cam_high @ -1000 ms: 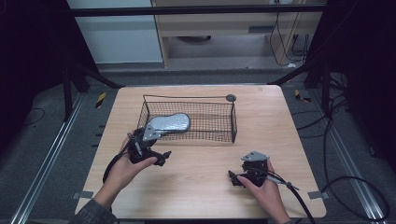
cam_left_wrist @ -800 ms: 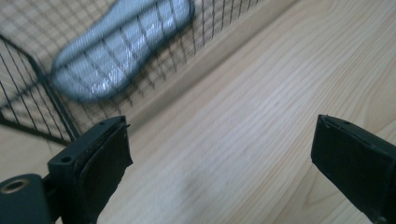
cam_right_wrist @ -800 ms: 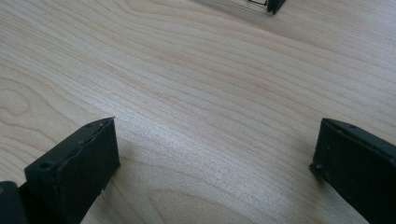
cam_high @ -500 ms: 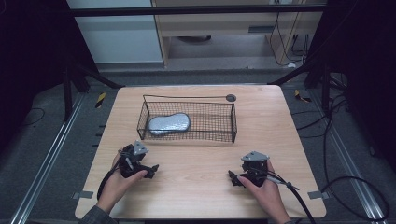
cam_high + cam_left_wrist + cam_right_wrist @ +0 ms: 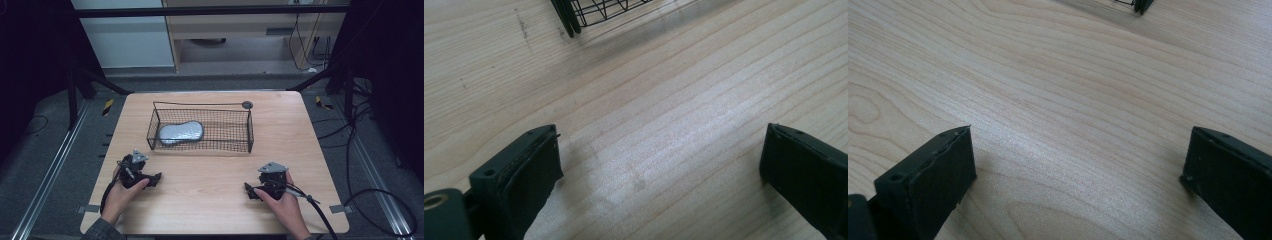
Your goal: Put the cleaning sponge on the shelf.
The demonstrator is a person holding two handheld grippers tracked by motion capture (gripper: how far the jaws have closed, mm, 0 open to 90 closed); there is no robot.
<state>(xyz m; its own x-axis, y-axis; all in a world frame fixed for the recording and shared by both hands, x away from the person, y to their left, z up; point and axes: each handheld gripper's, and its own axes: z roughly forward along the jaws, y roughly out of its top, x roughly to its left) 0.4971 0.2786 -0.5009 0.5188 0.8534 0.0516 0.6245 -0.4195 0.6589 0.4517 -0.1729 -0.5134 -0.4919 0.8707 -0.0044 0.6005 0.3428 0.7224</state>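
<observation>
Back from the basket [image 5: 200, 127] came the left tool [image 5: 156, 178], which a second earlier had been at the basket's near left corner beside the grey pouch [image 5: 180, 132]; it now rested on the bench [image 5: 210, 180] near the front left edge, jaws spread wide with nothing between them. That pouch lay flat inside the wire basket, towards its left end. At the front right, the right tool [image 5: 248, 190] had kept its place, equally wide open and empty-jawed over bare wood.

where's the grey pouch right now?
In the high view, the grey pouch lies in the left half of the wire basket at the table's far middle, beyond the open left gripper.
</observation>
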